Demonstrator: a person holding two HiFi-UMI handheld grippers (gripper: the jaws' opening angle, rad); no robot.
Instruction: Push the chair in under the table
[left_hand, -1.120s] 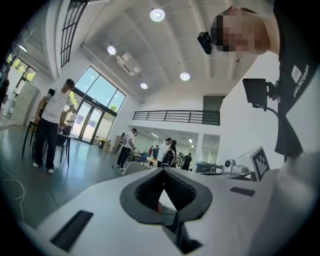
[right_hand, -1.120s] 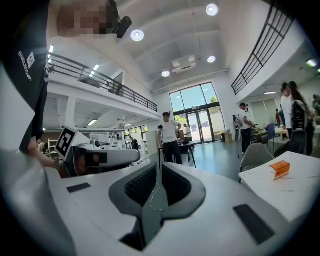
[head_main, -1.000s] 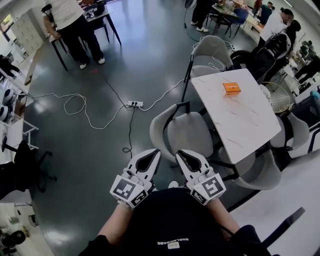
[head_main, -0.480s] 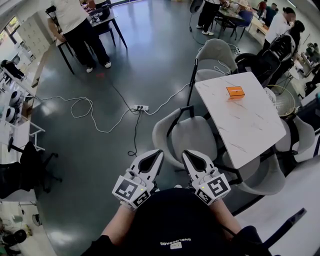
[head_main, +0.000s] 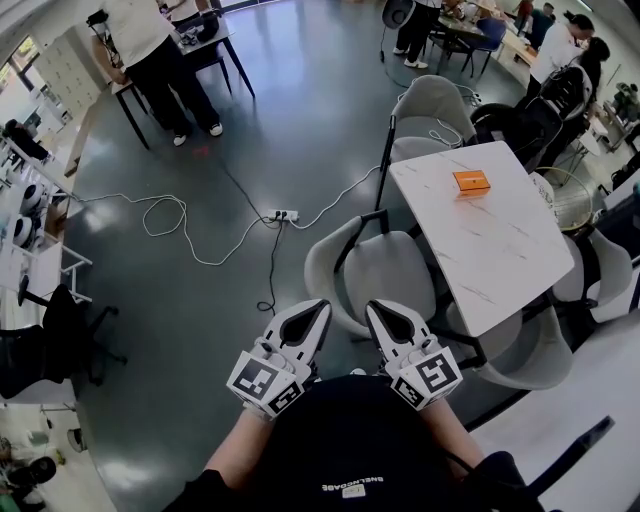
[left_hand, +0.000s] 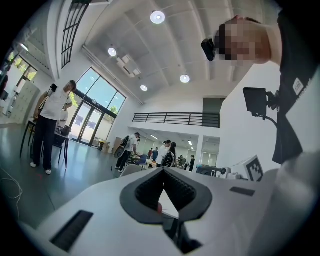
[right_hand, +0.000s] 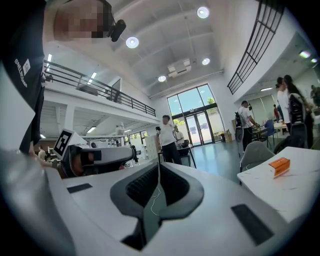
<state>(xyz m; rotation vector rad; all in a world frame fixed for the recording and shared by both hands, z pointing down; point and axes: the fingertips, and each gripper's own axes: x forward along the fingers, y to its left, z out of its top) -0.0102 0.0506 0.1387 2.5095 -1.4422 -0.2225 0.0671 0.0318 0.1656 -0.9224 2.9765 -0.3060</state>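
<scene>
Left fingers: the fingers (left_hand: 150, 187) of my left gripper (head_main: 316, 308) are pressed together with nothing between them.
Right fingers: the right gripper (head_main: 376, 308) is the same, its fingers (right_hand: 175, 187) closed and empty.
Chair: the gray chair (head_main: 385, 268) stands just ahead of both tips. Its backrest faces me, and its seat is mostly out from the near-left edge of the surface (head_main: 490, 250).
Hard to tell: from above I cannot tell whether either tip touches the backrest. The seat hides the chair's legs, and my own torso covers the bottom of the head view.
Cut off: a second chair (head_main: 520, 350) sits half under the surface's near corner.
On the surface: an orange box (head_main: 470, 181) lies near the far side.
Floor: a power strip (head_main: 285, 214) and a looping cable (head_main: 170, 215) lie left of the chair, apart from it.
Further out: a third chair (head_main: 430, 100) stands at the surface's far end, and a person (head_main: 150, 50) stands by another table.
</scene>
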